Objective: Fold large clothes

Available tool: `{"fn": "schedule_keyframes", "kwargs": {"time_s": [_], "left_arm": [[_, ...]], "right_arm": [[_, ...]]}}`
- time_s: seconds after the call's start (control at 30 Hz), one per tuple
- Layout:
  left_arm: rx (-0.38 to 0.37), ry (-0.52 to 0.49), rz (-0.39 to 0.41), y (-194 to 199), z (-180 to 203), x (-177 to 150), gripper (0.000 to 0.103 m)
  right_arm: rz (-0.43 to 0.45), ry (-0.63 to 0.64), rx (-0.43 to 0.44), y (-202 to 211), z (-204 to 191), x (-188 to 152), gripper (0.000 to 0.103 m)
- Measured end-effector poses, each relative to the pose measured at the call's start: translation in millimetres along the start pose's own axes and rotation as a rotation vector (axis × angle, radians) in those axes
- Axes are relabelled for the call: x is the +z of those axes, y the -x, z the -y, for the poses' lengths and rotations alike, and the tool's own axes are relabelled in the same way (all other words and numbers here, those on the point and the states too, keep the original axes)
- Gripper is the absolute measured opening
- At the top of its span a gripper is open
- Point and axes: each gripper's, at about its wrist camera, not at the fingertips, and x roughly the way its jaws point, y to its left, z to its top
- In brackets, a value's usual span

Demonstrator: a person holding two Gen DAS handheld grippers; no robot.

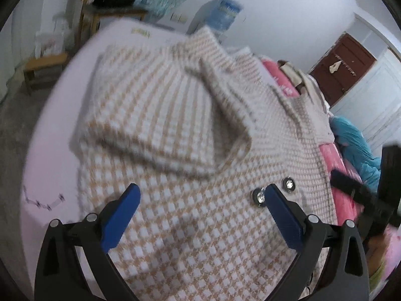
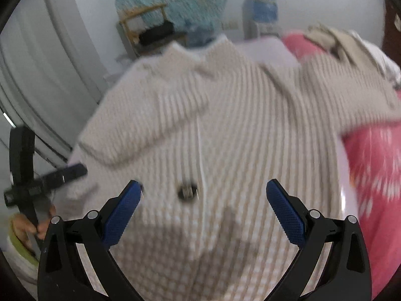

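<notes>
A large beige-and-white checked knit coat [image 1: 180,135] lies spread on a pale lilac bed [image 1: 50,135], one sleeve folded across its chest. Two shiny buttons [image 1: 289,184] sit near its front edge. My left gripper [image 1: 203,192] hovers open above the coat's lower part, with nothing between its blue fingers [image 1: 120,215]. In the right wrist view the same coat [image 2: 225,125] fills the middle, blurred, with a dark button [image 2: 186,192] by the front seam. My right gripper [image 2: 204,188] is open over the hem, holding nothing. The other gripper [image 2: 27,180] and a hand [image 2: 25,223] show at far left.
A pink quilt [image 2: 376,175] lies to the right of the coat, with beige clothes [image 2: 338,40] piled on it and a blue garment [image 1: 356,143] beyond. A wooden stool [image 1: 42,67] and chair [image 2: 142,22] stand by the wall. A brown door [image 1: 343,67] is at right.
</notes>
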Motion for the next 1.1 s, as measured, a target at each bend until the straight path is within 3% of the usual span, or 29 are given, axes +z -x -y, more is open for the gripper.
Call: {"fn": "schedule_keyframes", "kwargs": {"time_s": [0.1, 0.27, 0.43, 0.6, 0.67, 0.7, 0.73, 0.77, 0.97, 1.1], "left_arm": [[0.052, -0.022, 0.04, 5, 0, 7, 0.097], [0.183, -0.031, 0.037, -6, -8, 13, 0.098], [0.262, -0.015, 0.048, -14, -16, 21, 0.097], [0.321, 0.024, 0.012, -26, -31, 26, 0.098], [0.328, 0.041, 0.0, -30, -37, 26, 0.098], [0.329, 0.05, -0.005, -31, -39, 26, 0.098], [0.326, 0.053, -0.003, -31, -40, 26, 0.097], [0.327, 0.05, 0.003, -30, -40, 25, 0.098], [0.305, 0.051, 0.014, -24, -40, 19, 0.097], [0.29, 0.037, 0.028, -15, -35, 15, 0.097]], "right_arm": [[0.029, 0.012, 0.074, -5, -8, 31, 0.095], [0.007, 0.06, 0.162, -52, -44, 82, 0.091], [-0.034, 0.157, 0.158, -114, -92, 123, 0.081], [-0.138, 0.152, 0.066, -182, -102, 146, 0.055], [-0.18, 0.155, 0.034, -198, -98, 146, 0.028], [-0.193, 0.146, 0.062, -203, -96, 146, 0.025], [-0.185, 0.135, 0.074, -200, -93, 147, 0.012], [-0.176, 0.127, 0.08, -196, -91, 147, 0.009], [0.002, 0.068, 0.159, -100, -64, 133, 0.006], [0.101, -0.003, 0.202, -32, -28, 96, 0.006]]}}
